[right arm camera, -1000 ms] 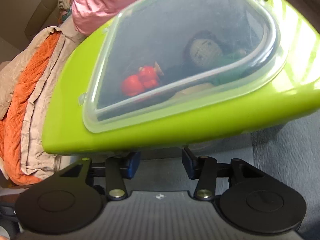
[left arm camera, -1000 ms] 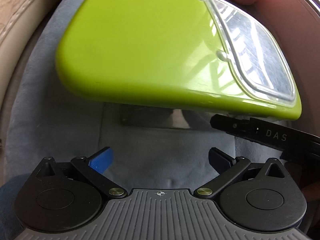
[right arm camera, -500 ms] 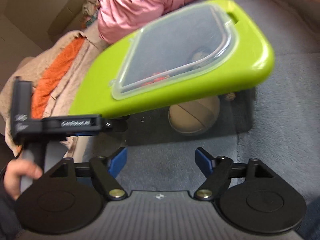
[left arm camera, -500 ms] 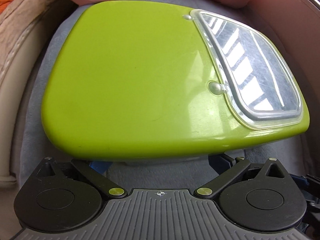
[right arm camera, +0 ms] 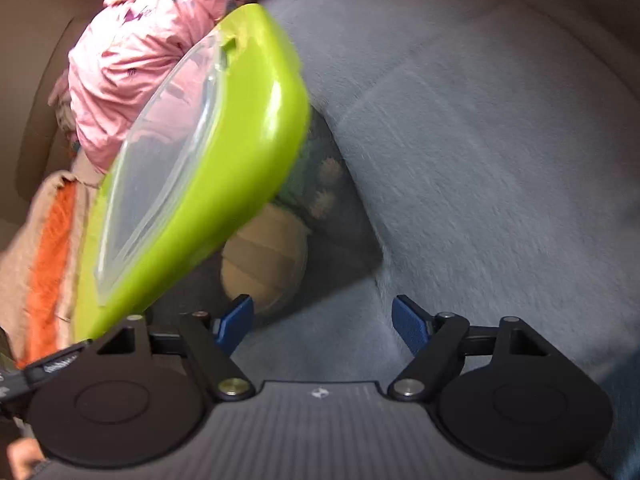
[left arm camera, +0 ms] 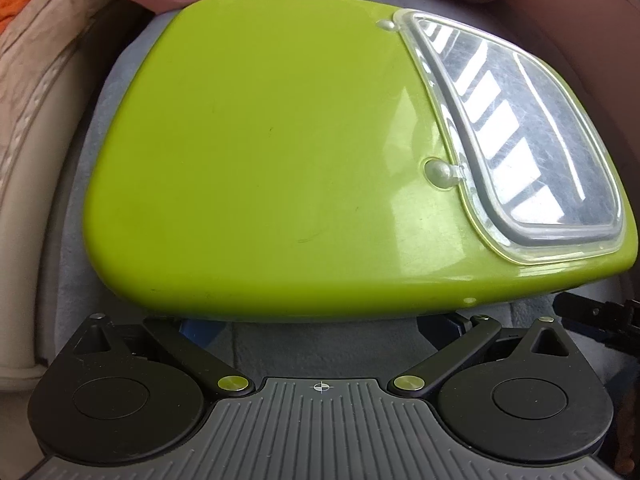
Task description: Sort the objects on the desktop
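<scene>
A lime-green box lid [left arm camera: 272,152] with a clear plastic window [left arm camera: 516,136] fills the left wrist view and sits level over the box. My left gripper [left arm camera: 320,326] is open, its blue fingertips [left arm camera: 196,328] tucked under the lid's near edge. In the right wrist view the same lid [right arm camera: 224,184] slants across the left side. Under it a dark translucent box [right arm camera: 344,232] holds a tan ball-shaped toy [right arm camera: 264,256] and a plush toy [right arm camera: 324,184]. My right gripper [right arm camera: 322,320] is open and empty, off the lid, over the grey blanket [right arm camera: 500,160].
A pink jacket [right arm camera: 132,64] lies behind the box. An orange and beige blanket [right arm camera: 48,248] lies to the left. The other gripper's black arm [right arm camera: 48,364] shows at the lower left, and a beige sofa edge [left arm camera: 20,280] is on the left.
The lid has come down from a raised tilt to level over the box. My right gripper let go of the lid's edge, opened wider and pulled away to the right.
</scene>
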The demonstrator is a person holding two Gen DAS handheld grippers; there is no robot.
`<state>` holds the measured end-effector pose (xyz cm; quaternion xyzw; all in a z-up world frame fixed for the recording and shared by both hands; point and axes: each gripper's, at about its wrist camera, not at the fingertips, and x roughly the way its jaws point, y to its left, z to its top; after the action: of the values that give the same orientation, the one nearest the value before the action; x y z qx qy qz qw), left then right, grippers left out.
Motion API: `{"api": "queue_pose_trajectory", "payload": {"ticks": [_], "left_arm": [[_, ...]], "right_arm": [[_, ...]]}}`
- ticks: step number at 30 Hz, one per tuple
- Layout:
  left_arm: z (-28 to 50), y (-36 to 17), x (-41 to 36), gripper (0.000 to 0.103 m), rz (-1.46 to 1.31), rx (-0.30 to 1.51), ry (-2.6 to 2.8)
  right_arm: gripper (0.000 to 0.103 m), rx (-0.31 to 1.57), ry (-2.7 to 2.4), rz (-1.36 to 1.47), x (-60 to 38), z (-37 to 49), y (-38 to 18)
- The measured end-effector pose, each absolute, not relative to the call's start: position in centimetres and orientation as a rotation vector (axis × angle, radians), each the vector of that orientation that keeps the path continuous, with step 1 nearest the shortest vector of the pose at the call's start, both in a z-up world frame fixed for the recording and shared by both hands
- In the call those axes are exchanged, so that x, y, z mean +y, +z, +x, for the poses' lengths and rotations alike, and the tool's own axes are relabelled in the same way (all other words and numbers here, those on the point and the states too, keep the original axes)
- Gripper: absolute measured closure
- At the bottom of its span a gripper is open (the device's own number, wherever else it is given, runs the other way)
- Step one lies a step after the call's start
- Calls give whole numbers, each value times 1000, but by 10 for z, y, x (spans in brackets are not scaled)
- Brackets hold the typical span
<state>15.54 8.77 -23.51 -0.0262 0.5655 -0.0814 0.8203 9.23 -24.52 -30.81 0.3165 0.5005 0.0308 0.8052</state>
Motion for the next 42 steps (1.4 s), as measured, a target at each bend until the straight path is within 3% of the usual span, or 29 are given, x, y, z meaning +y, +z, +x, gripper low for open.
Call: {"api": "queue_pose_trajectory", "payload": {"ticks": [6, 10, 11, 13, 16, 19, 22, 25, 28, 36, 42], "left_arm": [[157, -240, 87, 0, -103, 1200, -177], [151, -243, 92, 0, -142, 1220, -180], [148, -242, 97, 0, -186, 1229, -184], [142, -239, 109, 0, -326, 1256, -201], [115, -234, 122, 0, -462, 1287, -178], [87, -214, 114, 0, -415, 1268, -155], [50, -166, 104, 0, -338, 1166, -171], [17, -108, 88, 0, -221, 1056, -184], [-21, -60, 73, 0, -96, 965, -175], [-38, -1, 58, 0, -133, 844, -161], [-41, 14, 66, 0, -133, 869, -136]], "right_arm": [[37, 1086, 64, 602, -235, 116, -312], [38, 1120, 51, 702, -247, 116, -319], [32, 1149, 71, 729, -250, 114, -320], [30, 1188, 103, 756, -256, 104, -316], [14, 1194, 53, 790, -267, 76, -309], [16, 1164, 55, 832, -268, 50, -296], [14, 1091, 122, 722, -250, 38, -253], [1, 971, 190, 531, -222, 22, -192], [0, 932, 186, 351, -195, 0, -134], [0, 853, 192, 239, -165, -45, -35], [0, 896, 188, 261, -173, -46, -29]]}}
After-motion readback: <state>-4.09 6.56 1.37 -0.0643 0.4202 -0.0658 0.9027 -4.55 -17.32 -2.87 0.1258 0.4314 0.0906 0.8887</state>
